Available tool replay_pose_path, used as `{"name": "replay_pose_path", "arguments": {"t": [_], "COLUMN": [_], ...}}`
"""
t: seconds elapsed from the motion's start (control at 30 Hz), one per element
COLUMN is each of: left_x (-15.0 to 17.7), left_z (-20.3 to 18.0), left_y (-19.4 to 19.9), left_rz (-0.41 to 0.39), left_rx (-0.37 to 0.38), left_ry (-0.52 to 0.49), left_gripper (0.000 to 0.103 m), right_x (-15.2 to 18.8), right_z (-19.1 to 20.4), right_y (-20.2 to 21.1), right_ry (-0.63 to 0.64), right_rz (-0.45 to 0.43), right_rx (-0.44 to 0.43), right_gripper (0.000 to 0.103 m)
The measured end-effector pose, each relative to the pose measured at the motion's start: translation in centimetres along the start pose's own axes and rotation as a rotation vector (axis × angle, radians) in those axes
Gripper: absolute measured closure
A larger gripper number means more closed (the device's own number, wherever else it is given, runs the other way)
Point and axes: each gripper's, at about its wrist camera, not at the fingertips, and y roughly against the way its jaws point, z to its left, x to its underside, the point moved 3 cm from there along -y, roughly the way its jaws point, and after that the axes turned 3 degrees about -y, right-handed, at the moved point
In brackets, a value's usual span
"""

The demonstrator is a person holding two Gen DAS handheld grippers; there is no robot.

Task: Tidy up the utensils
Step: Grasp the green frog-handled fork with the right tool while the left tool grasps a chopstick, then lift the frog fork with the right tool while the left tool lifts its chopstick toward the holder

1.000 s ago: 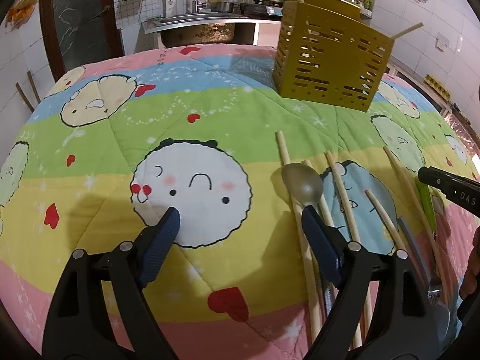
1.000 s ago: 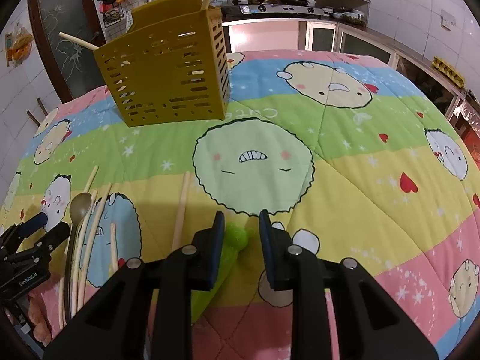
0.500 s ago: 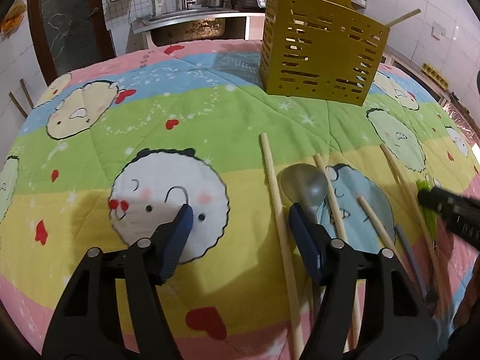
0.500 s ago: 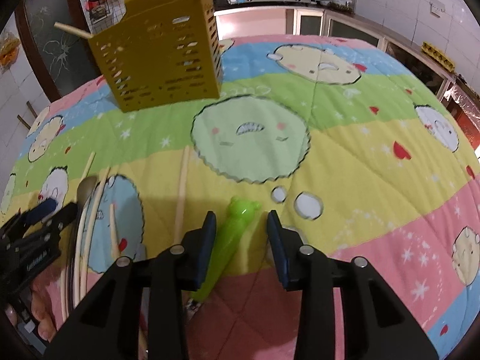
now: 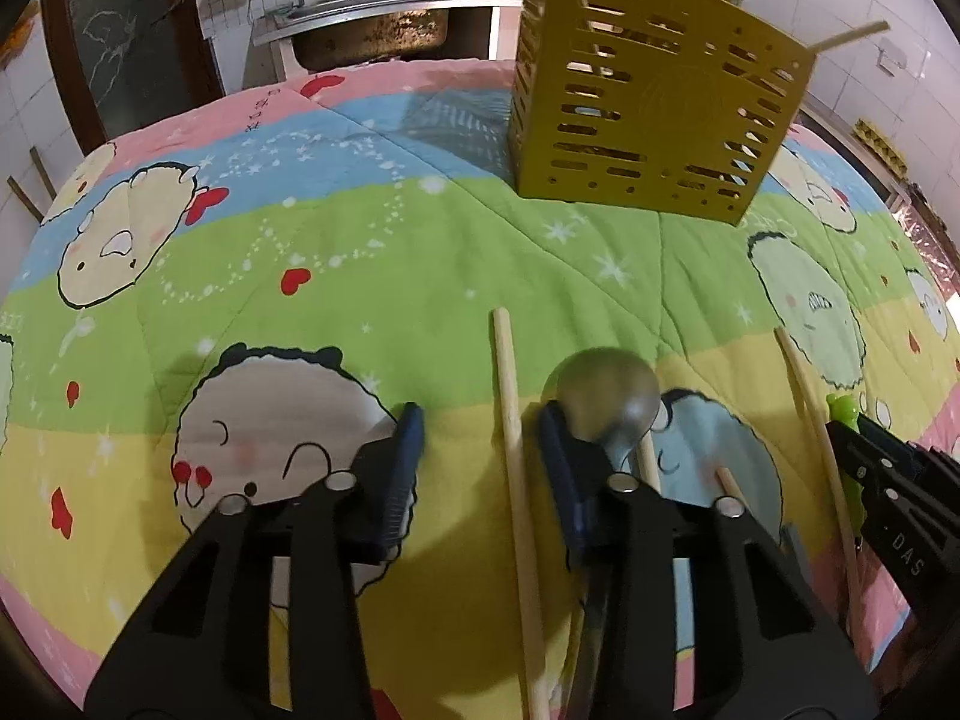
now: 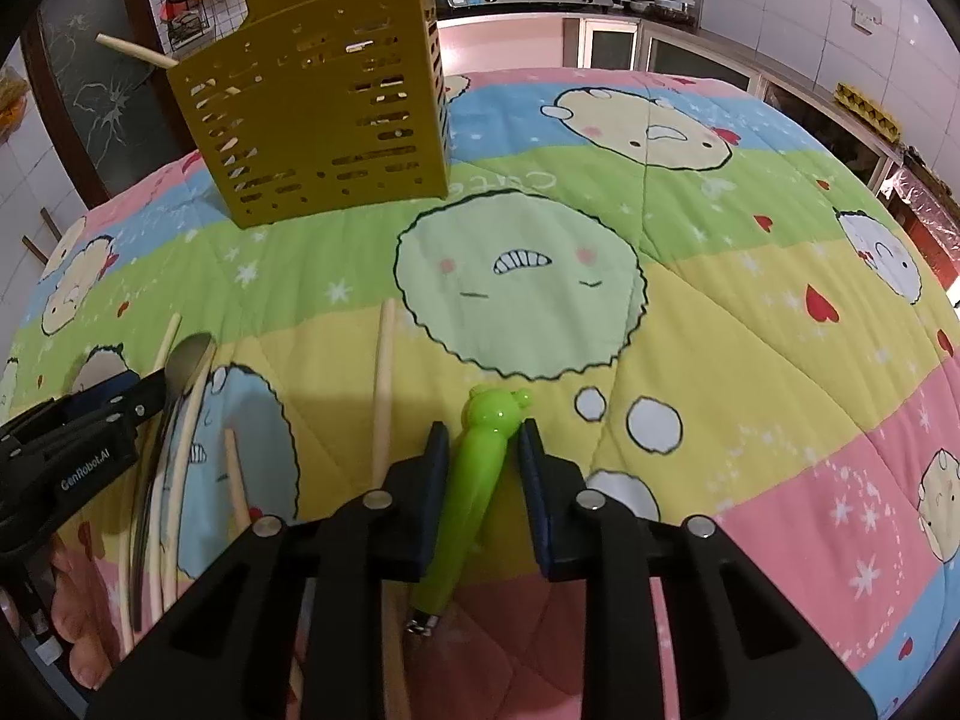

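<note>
Chopstick (image 5: pixel 516 468) lay loose between the closing left tongs (image 5: pixel 480 426), green handle (image 6: pixel 474 492) between the narrowing right tongs (image 6: pixel 483 438), unpinched; best squared before lifting toward far basket (image 5: pixel 648 102).

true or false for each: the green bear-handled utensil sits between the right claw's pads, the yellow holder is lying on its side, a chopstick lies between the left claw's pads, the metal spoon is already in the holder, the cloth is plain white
1. The green bear-handled utensil sits between the pads of the right claw. True.
2. The yellow holder is lying on its side. False: it stands upright on the cloth.
3. A chopstick lies between the pads of the left claw. True.
4. The metal spoon is already in the holder. False: it lies on the cloth beside the left claw.
5. The cloth is plain white. False: it has coloured stripes and cartoon faces.
</note>
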Motion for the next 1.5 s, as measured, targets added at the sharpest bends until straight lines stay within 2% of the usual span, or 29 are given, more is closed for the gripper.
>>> {"name": "replay_pose_path", "arguments": {"t": [0.17,0.2,0.23,0.47,0.53,0.9,1.17,1.5], "left_x": [-0.1,-0.1,-0.1,0.2,0.1,0.8,1.8,3.7], "left_z": [0.7,0.8,0.8,0.5,0.5,1.1,0.7,-0.1], "left_y": [0.1,0.1,0.2,1.9,2.7,8.8,13.4,16.2], "left_rz": [-0.014,-0.019,-0.023,-0.083,-0.108,-0.276,-0.404,-0.513], "left_rx": [0.012,0.020,0.028,0.029,0.027,0.045,0.048,0.036], "left_ry": [0.027,0.035,0.039,0.051,0.053,0.084,0.072,0.054], "left_gripper": [0.088,0.095,0.096,0.099,0.099,0.099,0.099,0.099], "right_x": [-0.6,-0.6,-0.6,-1.4,-1.6,-1.9,-1.8,-0.7], "right_z": [0.1,0.1,0.0,-0.7,-1.0,-1.8,-2.3,-2.3], "right_y": [0.0,0.1,0.4,2.4,3.3,6.5,10.0,13.2], "right_ry": [0.001,-0.002,-0.008,-0.013,-0.016,-0.018,-0.023,-0.004], "right_rz": [-0.012,-0.018,-0.030,-0.096,-0.121,-0.214,-0.346,-0.456], "right_rx": [-0.020,-0.023,-0.027,-0.049,-0.059,-0.092,-0.156,-0.179], "right_gripper": [0.080,0.080,0.080,0.081,0.087,0.087,0.087,0.087]}}
